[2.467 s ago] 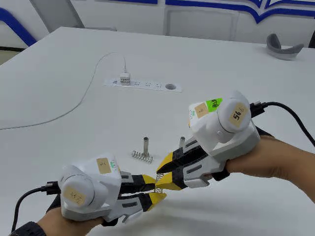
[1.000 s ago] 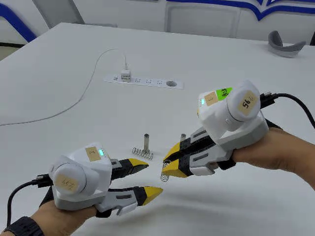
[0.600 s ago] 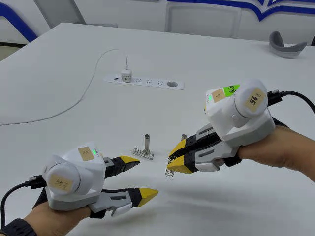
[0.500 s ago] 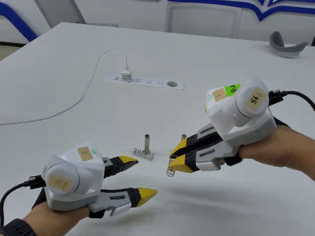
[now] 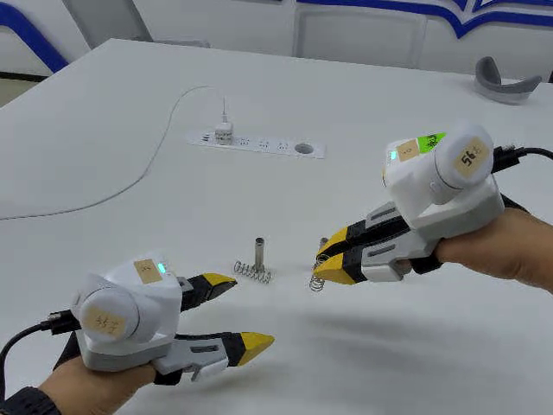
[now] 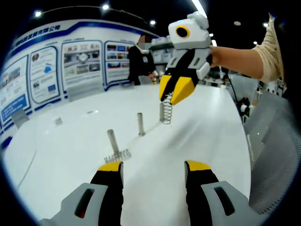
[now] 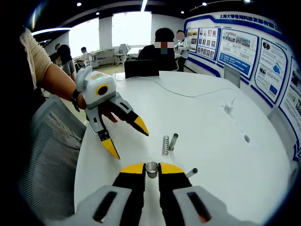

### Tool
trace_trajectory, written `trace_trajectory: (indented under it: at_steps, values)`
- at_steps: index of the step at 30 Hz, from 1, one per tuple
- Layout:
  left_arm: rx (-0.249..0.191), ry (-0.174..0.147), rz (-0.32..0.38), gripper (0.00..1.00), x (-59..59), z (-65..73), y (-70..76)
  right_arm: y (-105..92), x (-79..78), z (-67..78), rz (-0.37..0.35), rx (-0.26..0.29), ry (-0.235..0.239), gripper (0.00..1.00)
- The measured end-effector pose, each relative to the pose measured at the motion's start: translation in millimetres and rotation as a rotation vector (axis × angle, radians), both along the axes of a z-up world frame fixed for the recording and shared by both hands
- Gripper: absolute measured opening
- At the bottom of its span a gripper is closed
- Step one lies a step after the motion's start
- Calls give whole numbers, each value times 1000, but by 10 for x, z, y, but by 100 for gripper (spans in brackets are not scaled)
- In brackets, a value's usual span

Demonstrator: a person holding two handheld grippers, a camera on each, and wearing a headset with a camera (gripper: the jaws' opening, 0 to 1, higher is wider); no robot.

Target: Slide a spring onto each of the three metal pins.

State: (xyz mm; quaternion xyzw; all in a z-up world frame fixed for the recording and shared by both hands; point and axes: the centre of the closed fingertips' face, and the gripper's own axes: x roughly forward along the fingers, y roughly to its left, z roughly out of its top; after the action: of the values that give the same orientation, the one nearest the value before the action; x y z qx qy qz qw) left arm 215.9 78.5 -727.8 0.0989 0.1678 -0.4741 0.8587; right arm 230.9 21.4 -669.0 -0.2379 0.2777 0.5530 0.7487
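Observation:
Two upright metal pins stand on the white table (image 5: 130, 112): one pin (image 5: 259, 253) with a loose spring (image 5: 251, 273) lying at its base, and a second pin (image 5: 323, 245) partly hidden behind my right gripper. My right gripper (image 5: 333, 264) is shut on a spring (image 5: 317, 281) that hangs below its tips, just in front of the second pin. The right gripper view shows that spring (image 7: 151, 168) end-on, with the pin (image 7: 191, 173) beside the jaws. Low on the left, my left gripper (image 5: 242, 311) is open and holds nothing. The left gripper view shows the held spring (image 6: 165, 113) above the table.
A white power strip (image 5: 259, 143) with a plugged-in charger and a white cable (image 5: 147, 169) lies farther back. A grey curved object (image 5: 505, 85) sits at the far right. People stand beyond the table (image 7: 164, 42), and a mesh chair (image 7: 51, 155) is at its edge.
Both grippers held the spring at first. My left gripper opened and drew back to the left. My right gripper carried the spring right, toward the second pin.

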Motion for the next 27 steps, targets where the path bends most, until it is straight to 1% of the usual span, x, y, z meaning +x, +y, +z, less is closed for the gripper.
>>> trace_trajectory:
  at_steps: [6, 7, 11, 18, 23, 27]
  values:
    - [2, 0, 2, 54, -2, -7, 6, -56, 107, 26, -19, -6, -8, 12]
    - [2, 1, 4, 54, 1, -8, 10, -77, 151, 28, -25, -6, -10, 12]
    - [0, 1, 8, 54, 6, -3, 22, -108, 233, 60, -46, -9, -19, 12]
    - [-1, 1, 15, 55, 15, -5, 43, -173, 390, 116, -98, -7, -35, 12]
    - [-2, 2, 17, 55, 23, -5, 45, -216, 506, 107, -140, -10, -41, 12]
    - [0, 4, 16, 55, 20, -10, 45, -225, 584, 111, -168, -2, -46, 12]
